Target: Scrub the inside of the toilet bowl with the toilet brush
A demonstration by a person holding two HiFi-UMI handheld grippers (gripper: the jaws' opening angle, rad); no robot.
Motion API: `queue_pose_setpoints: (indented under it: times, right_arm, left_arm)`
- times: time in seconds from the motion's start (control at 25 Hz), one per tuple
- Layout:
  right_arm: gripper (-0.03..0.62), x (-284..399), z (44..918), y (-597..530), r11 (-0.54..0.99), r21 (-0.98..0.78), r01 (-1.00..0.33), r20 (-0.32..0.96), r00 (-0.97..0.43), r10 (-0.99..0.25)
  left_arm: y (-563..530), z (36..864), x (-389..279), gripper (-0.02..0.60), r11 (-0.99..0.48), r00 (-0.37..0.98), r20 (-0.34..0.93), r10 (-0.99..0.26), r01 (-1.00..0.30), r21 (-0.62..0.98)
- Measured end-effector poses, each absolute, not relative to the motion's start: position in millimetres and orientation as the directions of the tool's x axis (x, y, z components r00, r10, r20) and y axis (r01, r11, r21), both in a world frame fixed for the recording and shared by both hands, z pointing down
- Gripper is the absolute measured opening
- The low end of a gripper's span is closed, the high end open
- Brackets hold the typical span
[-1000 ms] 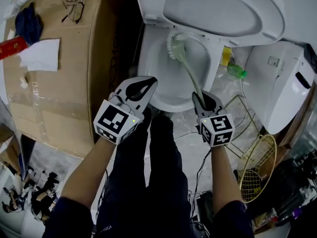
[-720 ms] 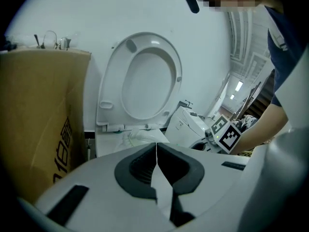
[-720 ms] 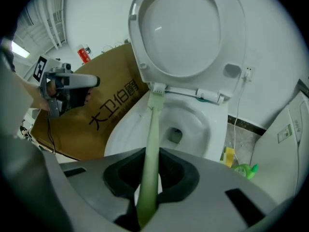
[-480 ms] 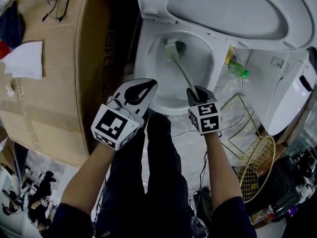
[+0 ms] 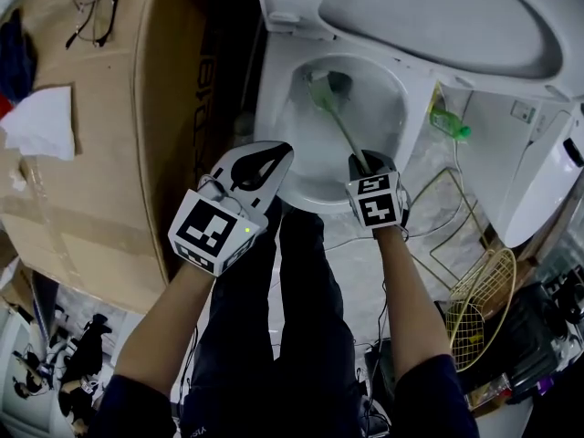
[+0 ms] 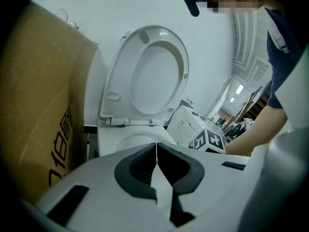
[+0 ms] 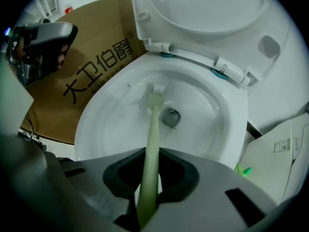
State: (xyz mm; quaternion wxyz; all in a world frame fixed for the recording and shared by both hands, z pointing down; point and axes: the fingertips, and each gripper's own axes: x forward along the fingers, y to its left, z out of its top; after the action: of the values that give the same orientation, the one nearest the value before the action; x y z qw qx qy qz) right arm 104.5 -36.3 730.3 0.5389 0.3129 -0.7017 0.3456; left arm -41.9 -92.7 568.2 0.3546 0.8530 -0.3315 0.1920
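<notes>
- Toilet brush (image 5: 339,124): its pale green handle is clamped between the jaws of the right gripper (image 5: 366,163). The grip sits near the top end, so the whole length can reach down into the bowl.
- The brush head (image 7: 155,94) lies on the inner wall of the toilet bowl (image 5: 285,126), just beside the drain opening (image 7: 170,117) and on its left. The handle slants, which lets the bristles meet the sloping porcelain rather than poke at it.
- The left gripper (image 5: 263,159) has its jaws pressed together on nothing. It hangs by the bowl's near rim, apart from the brush. I judge that it is parked there, out of the sweep's way.
- The seat and lid (image 5: 438,16) stand raised, leaving the bowl open from above.
- A cardboard box (image 5: 91,153) crowds the toilet's left side. A green bottle (image 5: 452,126) and a wire basket (image 5: 479,308) lie on the floor to the right.
- Scrubbing looks to be under way, with the far and right walls probably yet to be covered.
</notes>
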Motion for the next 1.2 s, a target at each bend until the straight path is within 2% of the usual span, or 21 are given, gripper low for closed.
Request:
queue_pose_setpoints:
  times: [0.2, 0.68, 1.0, 1.2]
  right_arm:
    - [0.055, 105.5, 734.3, -46.9, 0.582, -0.107, -0.806, 0.979, -0.187, -0.078]
    - [0.054, 154.0, 739.1, -58.2, 0.635, 0.027, -0.772, 1.0, 0.017, -0.022]
    - [0.054, 171.7, 738.7, -38.9, 0.648, 0.042, -0.761, 0.995, 0.089, 0.04]
    - [0.052, 170.6, 739.7, -13.5, 0.651, 0.0, -0.759, 0.991, 0.086, 0.1]
  left_arm:
    - [-91.3, 572.1, -43.8, 0.032, -0.533, 0.71, 0.565, -0.42, -0.697, 0.48]
    - [-86.7, 572.7, -29.6, 0.032, -0.552, 0.733, 0.552, -0.397, -0.671, 0.495]
    - [-84.0, 571.3, -24.2, 0.032, -0.562, 0.746, 0.544, -0.384, -0.656, 0.504]
    - [-81.2, 571.9, -27.0, 0.032, -0.567, 0.748, 0.548, -0.374, -0.652, 0.504]
